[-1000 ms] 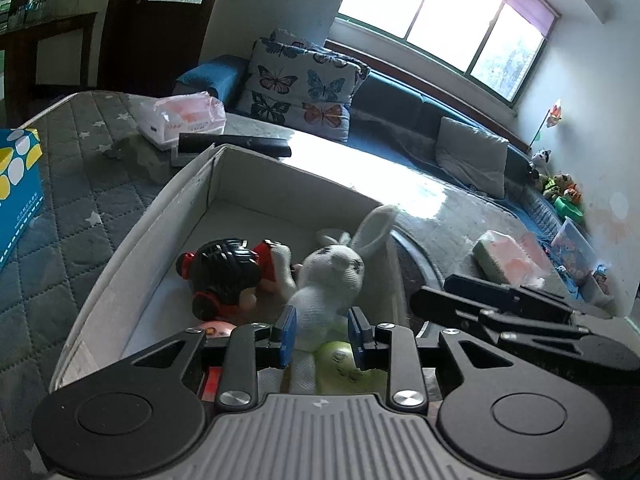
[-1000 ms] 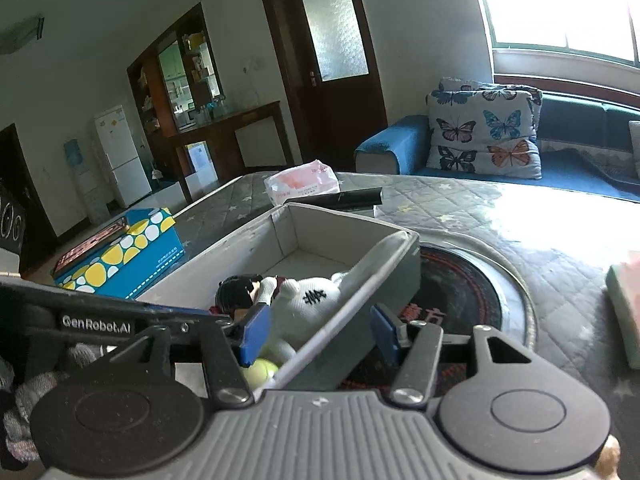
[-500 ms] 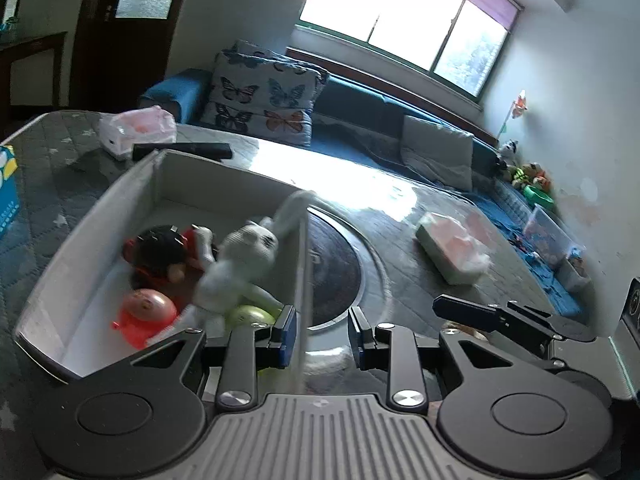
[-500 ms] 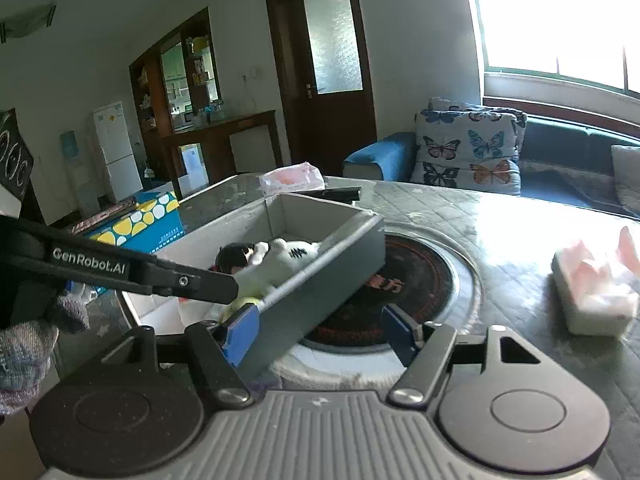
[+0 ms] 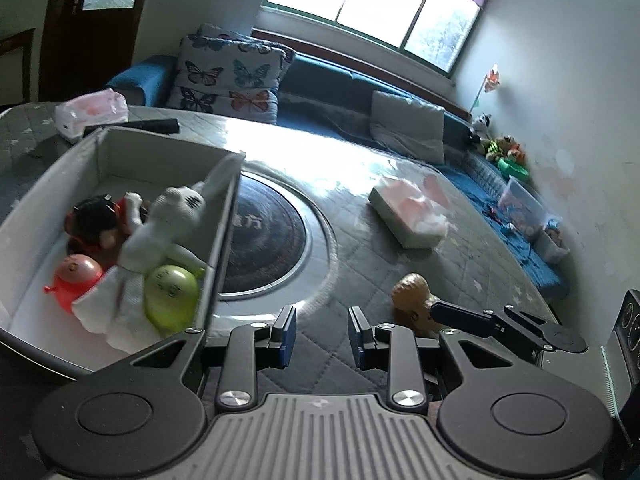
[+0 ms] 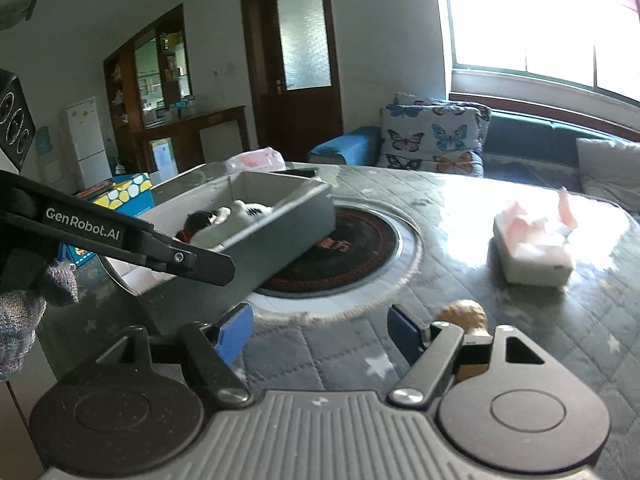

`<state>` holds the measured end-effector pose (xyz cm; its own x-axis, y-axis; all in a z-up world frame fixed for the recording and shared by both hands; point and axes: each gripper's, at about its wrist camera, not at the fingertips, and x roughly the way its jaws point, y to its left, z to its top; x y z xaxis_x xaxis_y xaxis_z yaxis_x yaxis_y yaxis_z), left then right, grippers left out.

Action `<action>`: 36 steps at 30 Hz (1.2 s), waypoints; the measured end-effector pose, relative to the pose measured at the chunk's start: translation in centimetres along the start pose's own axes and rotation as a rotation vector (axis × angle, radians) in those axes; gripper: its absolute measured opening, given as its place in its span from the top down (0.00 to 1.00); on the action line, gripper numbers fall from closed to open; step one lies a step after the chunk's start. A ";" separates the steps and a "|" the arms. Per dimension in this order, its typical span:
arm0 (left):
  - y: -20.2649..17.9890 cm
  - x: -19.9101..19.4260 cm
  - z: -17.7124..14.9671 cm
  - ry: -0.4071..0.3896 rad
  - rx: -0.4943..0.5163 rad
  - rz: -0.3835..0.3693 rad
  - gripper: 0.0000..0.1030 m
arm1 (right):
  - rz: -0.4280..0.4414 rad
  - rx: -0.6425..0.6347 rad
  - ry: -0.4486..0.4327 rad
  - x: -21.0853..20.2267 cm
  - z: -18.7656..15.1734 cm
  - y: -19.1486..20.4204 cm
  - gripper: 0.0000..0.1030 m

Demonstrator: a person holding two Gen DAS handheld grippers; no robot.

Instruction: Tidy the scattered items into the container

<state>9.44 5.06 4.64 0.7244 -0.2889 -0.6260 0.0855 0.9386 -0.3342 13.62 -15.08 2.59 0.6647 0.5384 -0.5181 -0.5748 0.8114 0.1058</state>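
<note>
Left gripper (image 5: 322, 336): jaws parted, nothing between them, hanging over the quilted table (image 5: 460, 264).
Right gripper (image 6: 320, 334): spread wide and empty, low over the same quilted cover.
Brown toy (image 5: 412, 300): lying on the table at about 2 o'clock from the left gripper, just beside the right gripper's finger; in the right wrist view (image 6: 464, 314) it peeks out at 3 o'clock, outside the jaws.
Container (image 5: 224, 216): grey box at 10 o'clock from the left gripper, partly over the round black plate (image 5: 272, 240).
Inside it: white rabbit (image 5: 168, 220) on top, black-haired doll (image 5: 96, 220) behind, orange balloon (image 5: 76, 276) and green balloon (image 5: 172, 288) near the front.
Further out: tissue pack (image 5: 408, 212) at 1 o'clock, well apart from the box.
</note>
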 end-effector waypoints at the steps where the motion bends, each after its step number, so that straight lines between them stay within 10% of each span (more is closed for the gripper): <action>1: -0.2 0.3 -0.1 0.008 0.002 -0.006 0.70 | -0.006 0.006 0.002 -0.1 -0.3 -0.2 0.25; 16: -3.4 4.8 -0.5 0.090 0.001 -0.069 0.70 | -0.152 0.068 0.016 -0.6 -2.3 -5.1 0.22; 36: -5.4 12.7 2.5 0.155 -0.114 -0.151 0.70 | -0.131 0.105 0.055 3.3 -2.6 -9.4 0.36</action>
<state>19.82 -3.24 0.27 0.5949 -0.4580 -0.6605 0.1004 0.8577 -0.5043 19.98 -21.49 -2.31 0.7018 0.4157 -0.5785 -0.4301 0.8946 0.1212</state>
